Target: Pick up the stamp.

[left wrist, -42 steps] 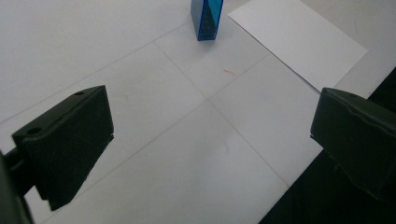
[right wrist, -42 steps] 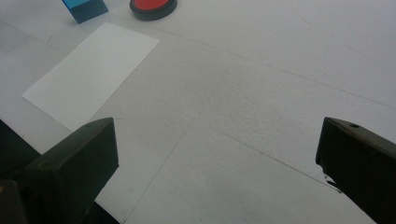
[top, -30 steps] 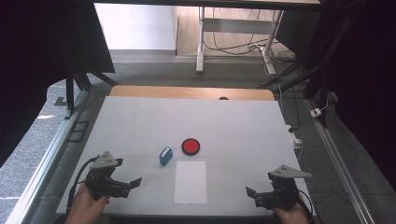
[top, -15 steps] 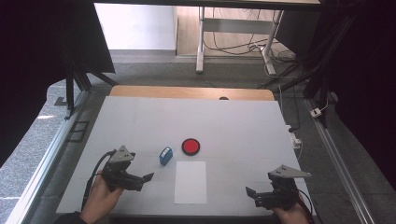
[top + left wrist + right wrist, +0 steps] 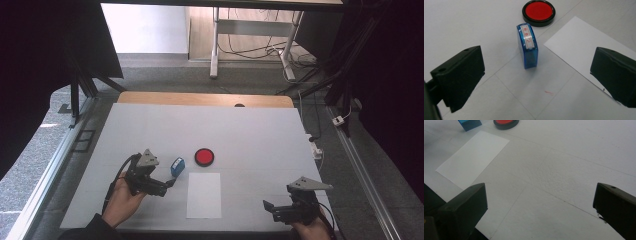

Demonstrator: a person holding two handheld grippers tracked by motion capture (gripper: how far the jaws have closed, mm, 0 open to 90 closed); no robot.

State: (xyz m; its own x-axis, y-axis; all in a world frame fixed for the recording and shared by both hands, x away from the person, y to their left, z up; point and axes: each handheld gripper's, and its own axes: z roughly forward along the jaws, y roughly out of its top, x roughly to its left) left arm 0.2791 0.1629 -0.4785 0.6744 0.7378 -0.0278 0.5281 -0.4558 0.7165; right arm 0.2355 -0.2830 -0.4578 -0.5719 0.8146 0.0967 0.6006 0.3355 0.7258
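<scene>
Jaws of the left gripper point(image 5: 169, 184) stand wide apart, holding nothing, and they point at the blue stamp point(image 5: 177, 166), which stands just ahead of the tips without touching them. In the left gripper view the blue stamp point(image 5: 527, 46) sits between the lines of the two black jaws but farther off, upright on the table, with a white label on top printed in red (the characters are too small to read). Just beyond the stamp lies the red ink pad point(image 5: 204, 157), a round black-rimmed disc point(image 5: 538, 12), near the stamp but apart from it. To the right of the stamp lies the white paper sheet point(image 5: 204, 195), flat on the table point(image 5: 260, 135), its near corner close beside the stamp. A small red mark point(image 5: 549, 93) shows on the table surface on the near side of the stamp. The right gripper point(image 5: 270, 209) rests well away from the stamp, past the paper, at the table's near edge; its jaws are also spread wide and hold nothing.
</scene>
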